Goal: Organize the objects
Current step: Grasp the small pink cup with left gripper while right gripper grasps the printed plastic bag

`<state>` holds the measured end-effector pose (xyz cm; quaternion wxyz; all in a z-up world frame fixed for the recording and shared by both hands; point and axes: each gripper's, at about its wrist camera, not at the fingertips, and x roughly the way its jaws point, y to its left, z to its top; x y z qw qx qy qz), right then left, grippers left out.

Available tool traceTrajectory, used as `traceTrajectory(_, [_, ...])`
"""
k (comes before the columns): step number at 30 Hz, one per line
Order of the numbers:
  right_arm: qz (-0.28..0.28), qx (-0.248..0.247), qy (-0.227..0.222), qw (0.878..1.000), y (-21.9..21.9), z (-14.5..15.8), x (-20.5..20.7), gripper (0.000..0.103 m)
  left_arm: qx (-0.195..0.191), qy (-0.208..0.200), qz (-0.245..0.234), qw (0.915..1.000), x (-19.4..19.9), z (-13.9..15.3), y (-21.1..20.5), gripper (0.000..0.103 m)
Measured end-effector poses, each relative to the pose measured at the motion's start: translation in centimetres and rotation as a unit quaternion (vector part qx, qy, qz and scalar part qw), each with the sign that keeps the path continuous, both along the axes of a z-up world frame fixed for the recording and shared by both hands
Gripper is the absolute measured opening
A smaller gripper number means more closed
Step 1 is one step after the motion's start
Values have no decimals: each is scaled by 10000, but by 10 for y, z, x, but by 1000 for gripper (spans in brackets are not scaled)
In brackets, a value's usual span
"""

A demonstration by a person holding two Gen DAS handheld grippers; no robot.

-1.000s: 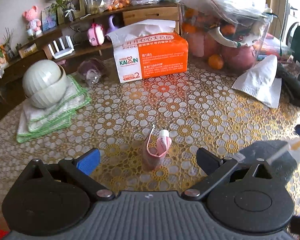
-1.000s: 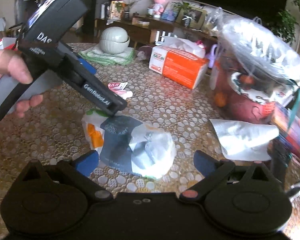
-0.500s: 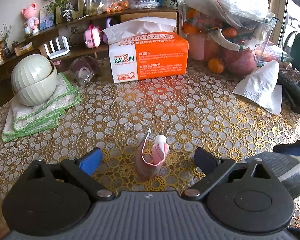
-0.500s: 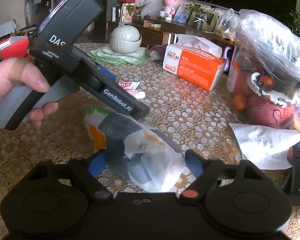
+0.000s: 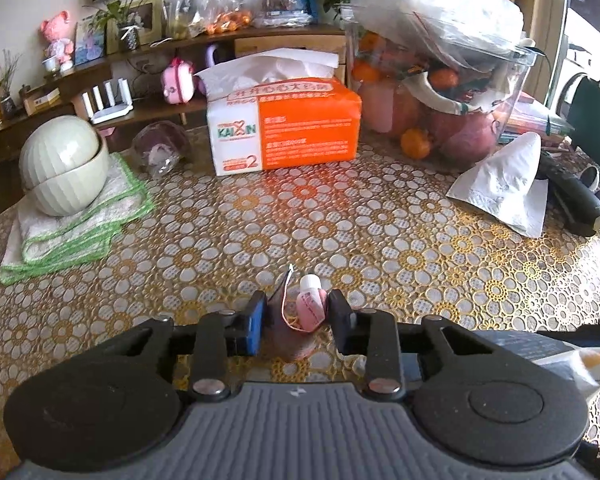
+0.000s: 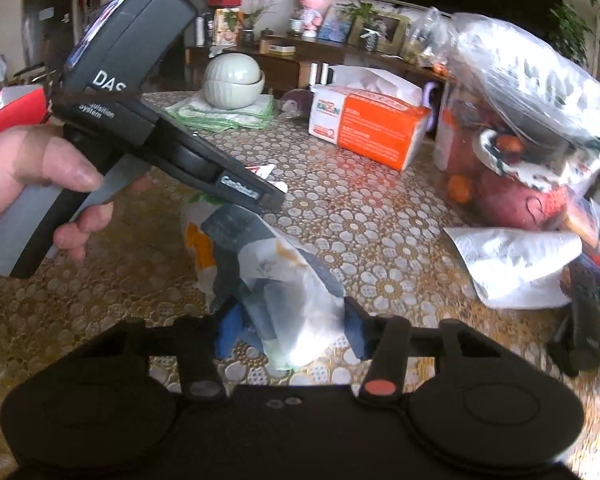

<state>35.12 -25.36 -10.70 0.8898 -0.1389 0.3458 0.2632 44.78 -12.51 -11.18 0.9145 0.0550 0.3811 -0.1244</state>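
Since a second ago both my jaws have narrowed. My left gripper has pinched in on the small pink tube, upright on the table; my right gripper squeezes the crumpled plastic bag, apparently to gather both. Firmness of either grip and the bag's contents are unclear.

Daylight enters from the right, glaring on the tablecloth near the plastic bag; fisheye edges curve, dark corners, slight blur.
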Motion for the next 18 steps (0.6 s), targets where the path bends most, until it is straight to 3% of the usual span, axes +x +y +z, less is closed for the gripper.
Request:
traceTrajectory(5, [-314,91,116,9994,-3,4,-10,41,-58,103,153,9998,-9,5,6,30])
traceTrajectory(18, [-903,515,458,9935,-10,30,-66,37,-503,166,268,9982,-84,42,27,29])
